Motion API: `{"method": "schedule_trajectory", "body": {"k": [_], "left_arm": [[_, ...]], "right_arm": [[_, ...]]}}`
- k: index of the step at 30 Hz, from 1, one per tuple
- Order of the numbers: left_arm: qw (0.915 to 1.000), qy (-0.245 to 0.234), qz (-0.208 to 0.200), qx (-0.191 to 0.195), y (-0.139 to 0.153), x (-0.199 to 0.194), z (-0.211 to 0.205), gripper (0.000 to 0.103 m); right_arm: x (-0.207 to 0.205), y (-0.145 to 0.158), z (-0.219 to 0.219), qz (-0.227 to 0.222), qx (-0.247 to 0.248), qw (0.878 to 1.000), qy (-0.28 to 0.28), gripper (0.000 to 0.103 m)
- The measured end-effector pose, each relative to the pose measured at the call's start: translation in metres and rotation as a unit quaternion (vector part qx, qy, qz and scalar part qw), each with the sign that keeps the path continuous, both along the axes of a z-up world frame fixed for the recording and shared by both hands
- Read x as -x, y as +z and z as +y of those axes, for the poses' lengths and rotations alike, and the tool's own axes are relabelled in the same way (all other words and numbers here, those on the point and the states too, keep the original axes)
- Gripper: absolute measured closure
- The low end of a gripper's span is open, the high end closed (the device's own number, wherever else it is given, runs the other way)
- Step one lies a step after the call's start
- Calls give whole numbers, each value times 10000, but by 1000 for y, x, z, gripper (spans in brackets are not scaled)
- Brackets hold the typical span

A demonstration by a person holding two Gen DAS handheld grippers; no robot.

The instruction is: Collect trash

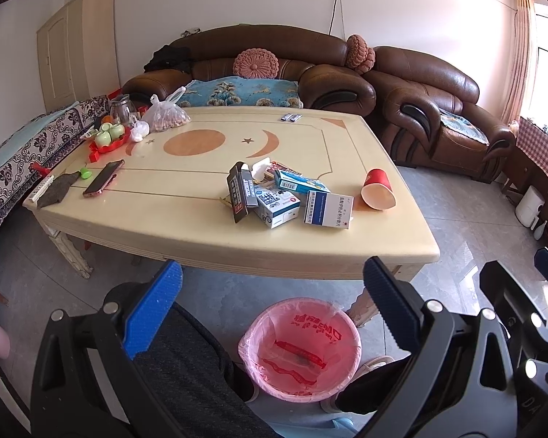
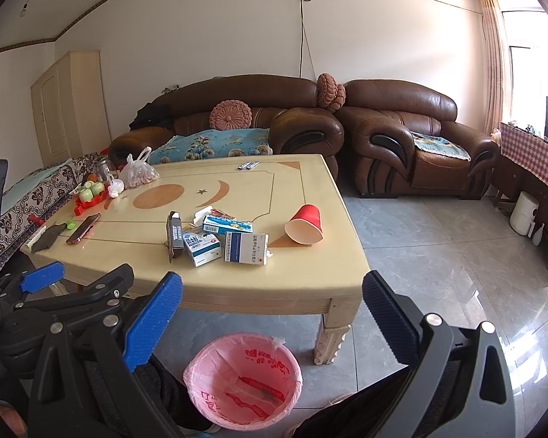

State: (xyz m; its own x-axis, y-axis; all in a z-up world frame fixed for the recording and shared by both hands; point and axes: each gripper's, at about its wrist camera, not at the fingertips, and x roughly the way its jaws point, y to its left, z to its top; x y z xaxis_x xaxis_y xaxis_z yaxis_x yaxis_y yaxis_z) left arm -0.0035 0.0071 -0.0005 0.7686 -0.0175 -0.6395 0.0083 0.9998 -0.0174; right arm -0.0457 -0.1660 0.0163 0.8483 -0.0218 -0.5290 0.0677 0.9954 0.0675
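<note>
We hold both tools low in front of the table point(image 1: 347, 252), above the floor. Our left gripper point(image 1: 270, 303) has its two blue fingers point(image 1: 153, 310) spread wide and there is nothing between them. Our right gripper point(image 2: 272, 310) is the same: fingers far apart, nothing held. In the right wrist view we also see one blue finger tip of the left gripper, at the left side, near the table edge.

The trash lies together on the near part of the table. There is a dark box point(image 1: 239, 191) standing tilted, a white and blue carton point(image 1: 277, 206) just beside it, a teal box point(image 1: 299, 182) behind, and a blue and white box point(image 1: 328, 206) at the right of the pile. Some crumpled white paper point(image 1: 261, 168) sticks out behind the boxes. A red paper cup point(image 1: 378, 188) lies on its side near the right edge of the table, a little apart from the boxes, with its mouth turned to us.

The trash bin point(image 1: 299, 350) stands on the floor below the table's near edge, between our knees. It has a pink bag inside, and something flat lies at the bottom; we cannot tell what it is.

At the far left of the table there is a phone point(image 1: 104, 179), a red tray with green cups point(image 1: 109, 138) and a plastic bag point(image 1: 166, 113).
</note>
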Motion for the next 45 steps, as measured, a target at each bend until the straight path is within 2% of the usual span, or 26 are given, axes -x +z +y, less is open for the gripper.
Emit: {"method": "schedule_trajectory", "body": {"k": [26,37,45], "left_arm": [[9997,-69,218,-80,-4,-10,3,6],[9990,-65,444,37,-14,-26,7,6],[9976,-113,635,244,-18,-49,28,6]], "right_arm": [[-12,-12,-2,131,-129,9998,100,6],[-30,-23,-4,274,-166,9994,161,6],[-42,-32,-20,57,-56,9999,100,6]]}}
